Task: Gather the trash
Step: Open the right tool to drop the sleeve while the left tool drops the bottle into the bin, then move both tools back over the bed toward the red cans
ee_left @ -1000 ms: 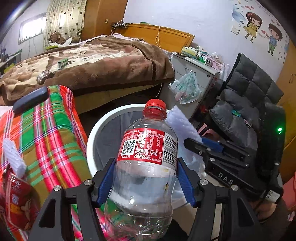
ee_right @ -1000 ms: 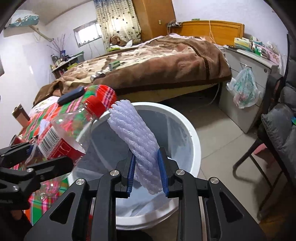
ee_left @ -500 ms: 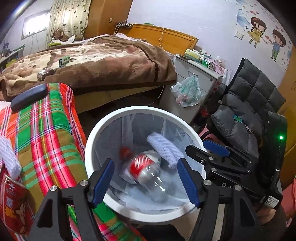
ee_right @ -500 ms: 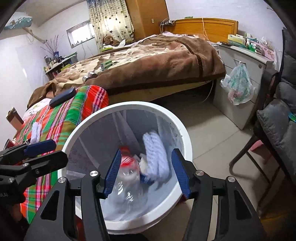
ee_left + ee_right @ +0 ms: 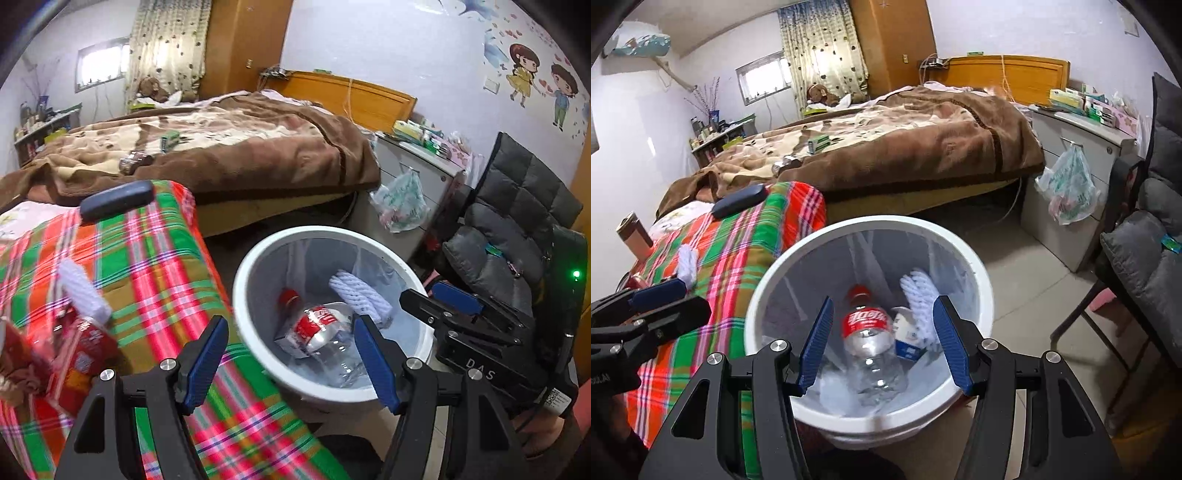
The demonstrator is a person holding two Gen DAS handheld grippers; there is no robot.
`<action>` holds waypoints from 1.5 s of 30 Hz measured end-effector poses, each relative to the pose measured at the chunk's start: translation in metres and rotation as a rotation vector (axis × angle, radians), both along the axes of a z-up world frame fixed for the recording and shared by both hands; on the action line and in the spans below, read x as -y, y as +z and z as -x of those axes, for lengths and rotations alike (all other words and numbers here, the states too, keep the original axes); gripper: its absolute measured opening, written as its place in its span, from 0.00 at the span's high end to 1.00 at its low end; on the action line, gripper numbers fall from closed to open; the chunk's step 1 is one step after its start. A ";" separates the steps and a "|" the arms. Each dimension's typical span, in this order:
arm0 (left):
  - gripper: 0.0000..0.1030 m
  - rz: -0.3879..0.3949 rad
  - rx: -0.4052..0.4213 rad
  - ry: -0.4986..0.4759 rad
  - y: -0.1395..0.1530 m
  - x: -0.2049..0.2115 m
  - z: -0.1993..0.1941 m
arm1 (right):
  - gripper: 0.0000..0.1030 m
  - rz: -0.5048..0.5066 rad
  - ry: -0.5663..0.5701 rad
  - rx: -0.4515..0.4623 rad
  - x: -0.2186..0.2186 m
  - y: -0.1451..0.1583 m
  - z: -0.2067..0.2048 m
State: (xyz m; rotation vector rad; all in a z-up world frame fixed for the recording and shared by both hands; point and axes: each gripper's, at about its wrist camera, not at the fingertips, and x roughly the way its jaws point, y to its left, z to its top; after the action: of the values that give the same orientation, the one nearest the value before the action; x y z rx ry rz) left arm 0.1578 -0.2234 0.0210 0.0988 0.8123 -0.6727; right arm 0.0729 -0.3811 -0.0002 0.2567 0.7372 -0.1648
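A white trash bin [image 5: 243,280] [image 5: 979,266] with a clear liner stands on the floor beside the plaid-covered table. In it lie a clear cola bottle [image 5: 317,332] [image 5: 868,332] with a red cap and a white foam net sleeve [image 5: 358,295] [image 5: 919,295]. My left gripper [image 5: 291,354] is open and empty at the bin's near-left rim. My right gripper [image 5: 882,339] is open and empty above the bin. On the plaid cloth lie another foam sleeve [image 5: 83,291] [image 5: 687,264] and a red snack wrapper [image 5: 85,350].
The plaid-covered table [image 5: 155,258] is left of the bin, with a dark case [image 5: 116,199] at its far end. A bed with a brown blanket [image 5: 229,147] is behind. A grey cabinet with a hanging plastic bag [image 5: 400,203] and a dark chair [image 5: 517,221] stand right.
Both grippers opened; the bottle and the foam sleeve fell into the bin and now lie still there. The left gripper has swung left toward the plaid table.
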 end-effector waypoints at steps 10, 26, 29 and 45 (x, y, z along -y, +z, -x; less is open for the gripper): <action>0.32 0.027 0.060 0.124 0.014 -0.069 0.016 | 0.44 -0.019 0.085 0.030 -0.037 0.005 -0.002; 0.32 0.032 0.080 0.365 0.009 -0.202 0.031 | 0.44 -0.073 0.235 0.013 -0.106 0.003 -0.016; 0.32 0.030 0.075 0.413 0.006 -0.226 0.031 | 0.44 -0.102 0.276 0.011 -0.121 0.002 -0.022; 0.32 0.033 0.010 0.632 -0.015 -0.348 0.001 | 0.43 -0.153 0.352 -0.094 -0.192 -0.014 -0.072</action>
State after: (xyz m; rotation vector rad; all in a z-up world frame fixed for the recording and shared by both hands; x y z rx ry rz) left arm 0.1572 0.1247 0.0060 -0.1810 0.7665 -0.0884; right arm 0.1448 -0.1892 -0.0141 0.2615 0.8780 0.2150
